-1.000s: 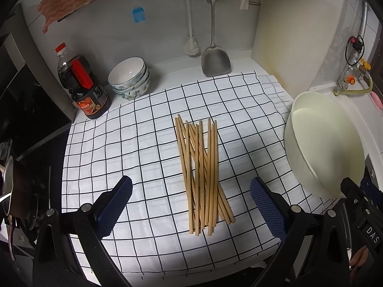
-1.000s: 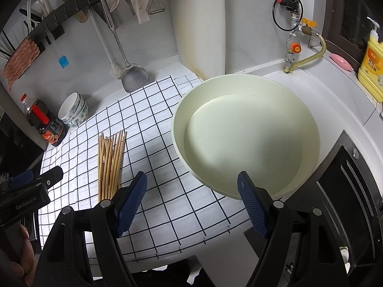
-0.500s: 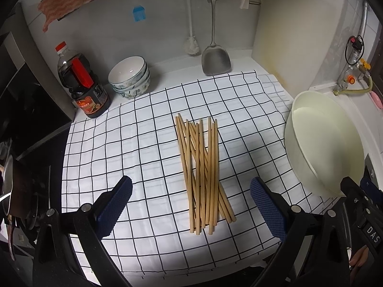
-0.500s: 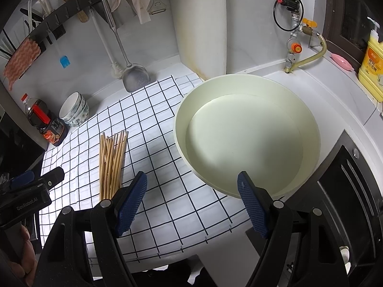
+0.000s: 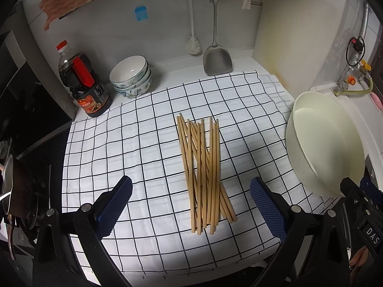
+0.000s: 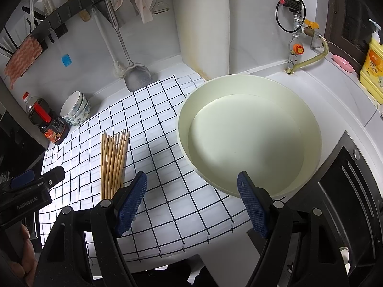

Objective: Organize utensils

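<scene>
A loose bundle of several wooden chopsticks (image 5: 203,172) lies lengthwise on the black-and-white checked cloth (image 5: 143,143); it also shows in the right wrist view (image 6: 112,162). My left gripper (image 5: 190,198) is open and empty, hovering above the near end of the bundle. My right gripper (image 6: 191,191) is open and empty, above the cloth at the near rim of a large cream basin (image 6: 249,138). The basin also shows at the right in the left wrist view (image 5: 323,148).
A soy sauce bottle (image 5: 83,83) and stacked bowls (image 5: 131,76) stand at the back left. A metal spatula (image 5: 216,57) and brush hang on the wall. A white cutting board (image 5: 299,24) leans at the back right. A yellow detergent bottle (image 6: 373,71) stands by the tap.
The right gripper's view has drifted slightly; the chopsticks and basin have not moved. Both grippers stay open.
</scene>
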Demonstrator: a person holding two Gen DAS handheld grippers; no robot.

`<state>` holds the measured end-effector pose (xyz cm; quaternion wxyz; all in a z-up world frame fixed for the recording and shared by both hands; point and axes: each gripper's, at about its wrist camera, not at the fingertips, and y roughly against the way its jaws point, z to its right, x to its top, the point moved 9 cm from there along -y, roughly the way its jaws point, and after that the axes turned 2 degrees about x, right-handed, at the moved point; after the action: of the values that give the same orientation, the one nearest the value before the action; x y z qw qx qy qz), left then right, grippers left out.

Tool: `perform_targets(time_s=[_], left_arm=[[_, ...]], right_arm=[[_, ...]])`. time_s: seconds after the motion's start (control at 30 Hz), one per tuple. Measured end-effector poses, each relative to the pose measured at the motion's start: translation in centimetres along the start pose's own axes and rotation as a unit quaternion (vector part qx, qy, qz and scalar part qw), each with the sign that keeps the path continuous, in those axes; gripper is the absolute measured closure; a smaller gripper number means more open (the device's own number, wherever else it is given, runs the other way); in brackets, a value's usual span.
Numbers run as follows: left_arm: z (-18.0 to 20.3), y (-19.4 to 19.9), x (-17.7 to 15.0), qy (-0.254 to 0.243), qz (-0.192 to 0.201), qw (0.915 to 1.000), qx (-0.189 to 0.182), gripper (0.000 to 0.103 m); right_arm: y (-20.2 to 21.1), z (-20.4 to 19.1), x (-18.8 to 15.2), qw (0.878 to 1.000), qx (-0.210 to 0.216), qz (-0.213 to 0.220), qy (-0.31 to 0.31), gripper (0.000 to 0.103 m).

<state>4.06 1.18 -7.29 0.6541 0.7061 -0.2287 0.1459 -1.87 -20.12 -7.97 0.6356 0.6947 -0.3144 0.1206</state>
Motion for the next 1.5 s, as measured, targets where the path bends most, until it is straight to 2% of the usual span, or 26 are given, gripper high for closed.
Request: perform_targets(time_s=[1.3, 1.5], left_arm=[[-0.5, -0.4, -0.2, 0.006, -0.003, 1.0, -0.004, 0.006], [-1.8, -2.3, -1.1, 0.018, -0.016, 0.9997, -0.01, 0.006]], right_arm=[[-0.4, -0.7, -0.2, 1.0, 0.002, 0.0, 0.003, 0.029], [-1.1, -2.0, -0.8, 0.999, 0.038, 0.0, 0.011, 0.029]])
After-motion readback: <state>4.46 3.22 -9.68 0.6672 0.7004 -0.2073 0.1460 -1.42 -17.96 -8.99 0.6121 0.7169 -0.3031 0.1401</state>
